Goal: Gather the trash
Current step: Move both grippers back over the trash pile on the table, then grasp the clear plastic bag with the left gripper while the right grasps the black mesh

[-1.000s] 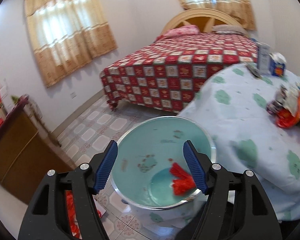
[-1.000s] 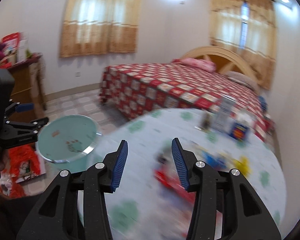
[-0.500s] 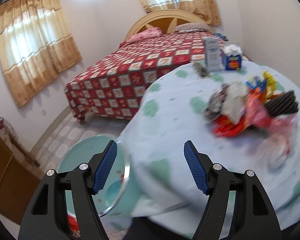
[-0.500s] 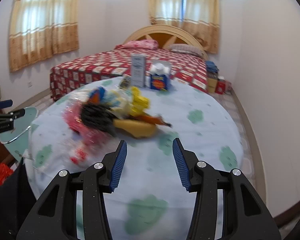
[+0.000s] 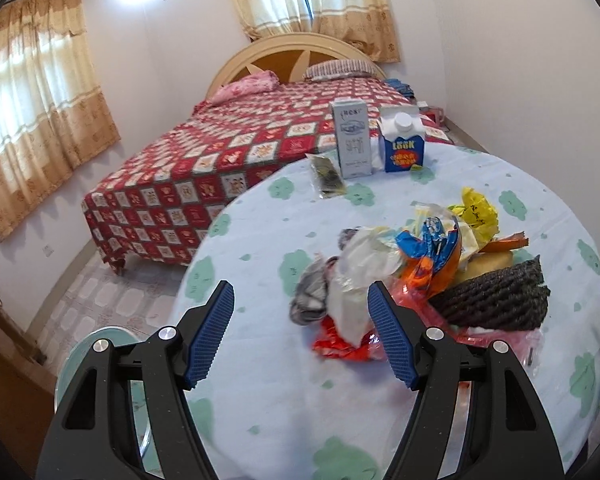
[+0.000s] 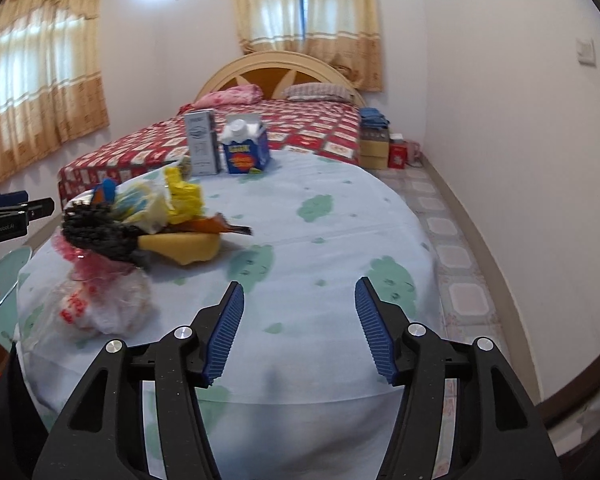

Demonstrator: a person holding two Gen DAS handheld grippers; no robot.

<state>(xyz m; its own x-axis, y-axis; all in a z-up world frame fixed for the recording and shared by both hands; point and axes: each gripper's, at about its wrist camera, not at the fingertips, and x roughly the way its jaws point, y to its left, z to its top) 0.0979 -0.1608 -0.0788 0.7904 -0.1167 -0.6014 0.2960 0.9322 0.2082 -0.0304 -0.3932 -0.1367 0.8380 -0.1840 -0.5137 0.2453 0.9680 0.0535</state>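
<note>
A heap of trash (image 5: 416,268) lies on the round table (image 5: 260,380): crumpled wrappers, a red wrapper (image 5: 336,346), a dark knitted piece (image 5: 496,296), a yellow bag (image 5: 476,208). My left gripper (image 5: 300,336) is open and empty, just before the heap's near edge. The teal bin (image 5: 80,356) stands on the floor at the table's left. In the right wrist view the heap (image 6: 140,224) is at the left and the bin (image 6: 4,280) beyond it. My right gripper (image 6: 298,326) is open and empty over bare cloth.
A grey carton (image 5: 351,140) and a blue carton (image 5: 402,144) stand at the table's far edge beside a small dark packet (image 5: 327,176). A bed (image 5: 240,152) with a red checked cover lies behind. A wooden cabinet (image 5: 4,364) stands at the left.
Both grippers have swung from the bin to the right over the table. The left one now faces the trash heap; the red wrapper seen in the bin is out of view.
</note>
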